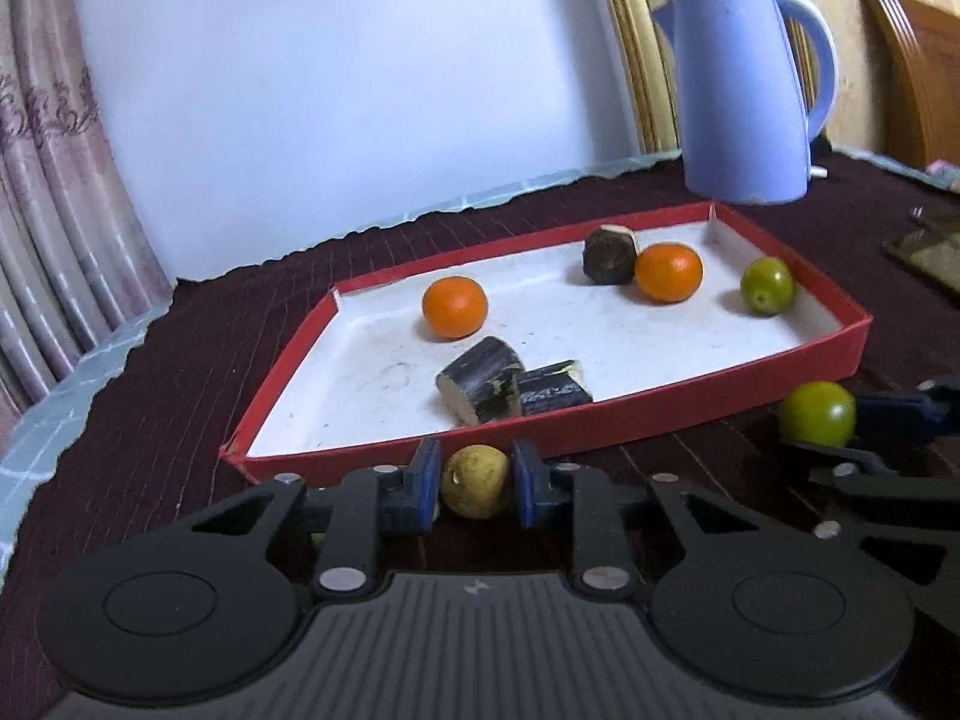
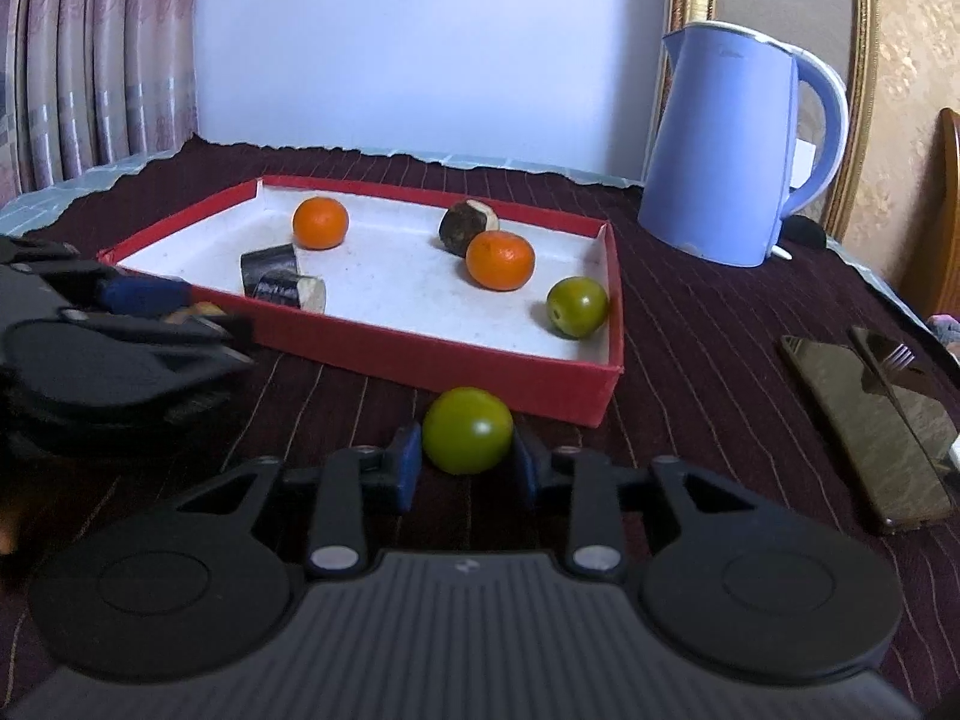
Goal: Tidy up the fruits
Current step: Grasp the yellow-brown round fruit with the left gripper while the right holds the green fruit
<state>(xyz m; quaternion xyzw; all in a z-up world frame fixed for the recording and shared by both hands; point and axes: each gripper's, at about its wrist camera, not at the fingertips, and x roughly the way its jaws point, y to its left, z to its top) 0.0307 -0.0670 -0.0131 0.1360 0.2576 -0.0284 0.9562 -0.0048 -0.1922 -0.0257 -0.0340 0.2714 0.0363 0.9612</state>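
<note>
While the left gripper (image 1: 475, 483) is clenched on a yellowish fruit (image 1: 475, 481) just outside the red tray (image 1: 660, 414), the tray's near wall is seen behind it. In the right wrist view, a green fruit (image 2: 468, 430) is grasped by the right gripper (image 2: 465, 462) beside the tray's near corner.

Left gripper (image 1: 475, 483) clamped on yellowish fruit (image 1: 475, 480), just outside near wall of red tray (image 1: 660, 420). Tray holds two oranges (image 1: 455, 306), a green fruit (image 1: 767, 286), three dark cane pieces (image 1: 480, 378). Right gripper (image 1: 840, 426) at right edge pinches another green fruit (image 1: 817, 414).
</note>
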